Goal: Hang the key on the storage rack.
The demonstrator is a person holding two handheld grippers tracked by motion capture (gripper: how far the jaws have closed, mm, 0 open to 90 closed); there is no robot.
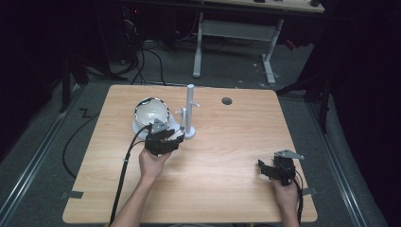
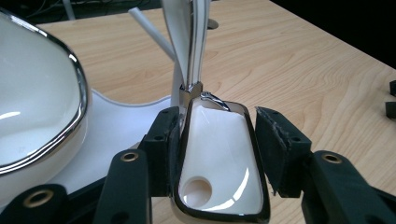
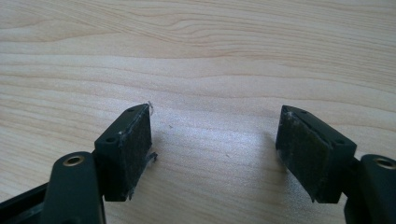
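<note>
A white bowl with a chrome rim (image 1: 151, 113) (image 2: 32, 102) sits on a white saucer (image 2: 121, 121) at the table's back left. Just right of it stands a white peg stand (image 1: 190, 113) (image 2: 187, 42). My left gripper (image 1: 165, 138) (image 2: 219, 126) is at the foot of the stand. Its jaws close around a flat white chrome-rimmed piece (image 2: 219, 154) with a round hole, which joins a chrome clip at the stand. My right gripper (image 1: 265, 169) (image 3: 215, 126) rests low over bare wood near the front right corner, open, with nothing between the jaws.
The wooden table (image 1: 227, 142) has a small round hole (image 1: 227, 100) near its back edge. A black cable (image 1: 125, 170) trails from the left gripper off the front edge. Another desk's white frame (image 1: 236, 28) stands behind on the grey floor.
</note>
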